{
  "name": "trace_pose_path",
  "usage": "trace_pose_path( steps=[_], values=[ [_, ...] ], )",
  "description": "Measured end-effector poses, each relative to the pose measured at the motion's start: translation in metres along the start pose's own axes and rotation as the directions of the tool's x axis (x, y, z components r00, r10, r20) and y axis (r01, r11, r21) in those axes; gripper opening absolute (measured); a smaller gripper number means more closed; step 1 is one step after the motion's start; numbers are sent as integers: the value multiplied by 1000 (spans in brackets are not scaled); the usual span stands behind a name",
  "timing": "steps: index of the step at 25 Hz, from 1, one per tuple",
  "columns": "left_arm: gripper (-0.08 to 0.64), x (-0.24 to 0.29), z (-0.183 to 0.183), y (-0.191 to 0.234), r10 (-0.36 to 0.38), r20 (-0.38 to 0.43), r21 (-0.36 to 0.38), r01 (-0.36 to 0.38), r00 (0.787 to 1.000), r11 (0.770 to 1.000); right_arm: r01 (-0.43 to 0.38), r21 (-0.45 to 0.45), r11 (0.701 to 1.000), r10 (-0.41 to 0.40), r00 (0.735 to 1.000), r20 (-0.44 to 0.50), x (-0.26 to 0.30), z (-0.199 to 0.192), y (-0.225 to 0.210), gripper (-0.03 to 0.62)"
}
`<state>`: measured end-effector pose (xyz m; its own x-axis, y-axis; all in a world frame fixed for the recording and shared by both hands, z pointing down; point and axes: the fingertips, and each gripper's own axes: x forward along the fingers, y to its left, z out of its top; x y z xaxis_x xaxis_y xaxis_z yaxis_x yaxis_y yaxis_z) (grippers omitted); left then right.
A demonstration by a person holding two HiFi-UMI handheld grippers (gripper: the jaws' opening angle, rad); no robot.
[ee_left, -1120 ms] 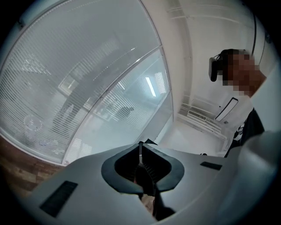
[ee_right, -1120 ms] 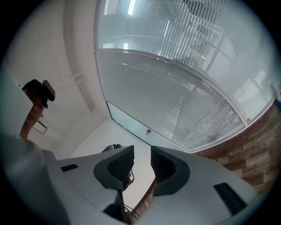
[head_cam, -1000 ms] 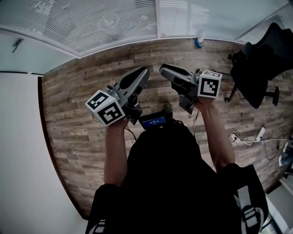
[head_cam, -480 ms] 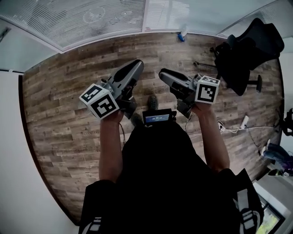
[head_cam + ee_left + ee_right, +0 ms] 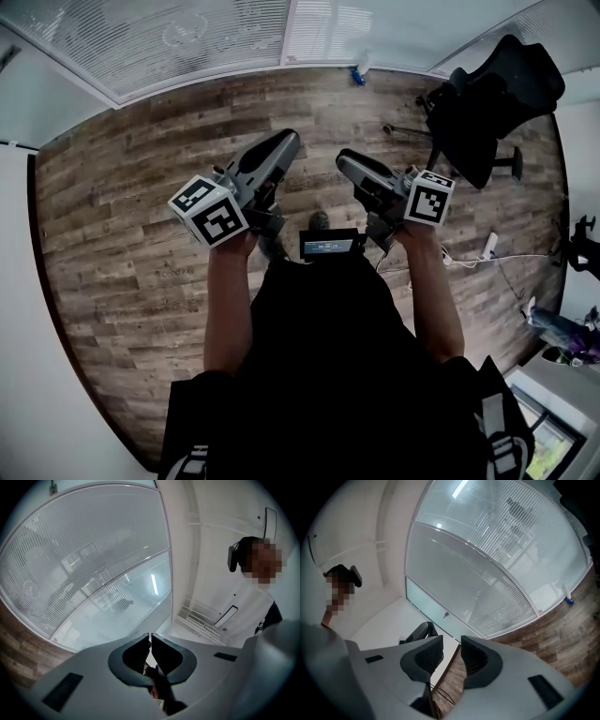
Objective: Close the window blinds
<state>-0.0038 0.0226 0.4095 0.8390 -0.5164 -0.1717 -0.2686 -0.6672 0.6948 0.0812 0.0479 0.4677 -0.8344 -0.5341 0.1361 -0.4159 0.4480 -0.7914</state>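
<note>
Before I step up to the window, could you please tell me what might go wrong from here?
The white cable and power strip lie on the floor to your right, so a sideways step could snag them. The office chair stands near the right end of the blinds and may get in the way of your right gripper. The small bottle at the foot of the window could get kicked.

Window blinds at 11 o'clock, cut off by the top edge. Small blue item at 12 o'clock, too small to identify. Central screen, print unreadable. Clutter at 4 o'clock, cropped and indistinct.
</note>
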Motion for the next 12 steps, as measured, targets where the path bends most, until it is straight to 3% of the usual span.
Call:
trace_pose_path(
  steps=[5,12],
  values=[
    [18,0,-5,-13,17,17,26,-18,1000,1000,-43,-40,998,43,999,-2,-4,6,8,126],
    [18,24,-24,-34,73,21,53,-74,997,996,-94,-18,995,94,996,8,-50,12,-4,126]
  ],
)
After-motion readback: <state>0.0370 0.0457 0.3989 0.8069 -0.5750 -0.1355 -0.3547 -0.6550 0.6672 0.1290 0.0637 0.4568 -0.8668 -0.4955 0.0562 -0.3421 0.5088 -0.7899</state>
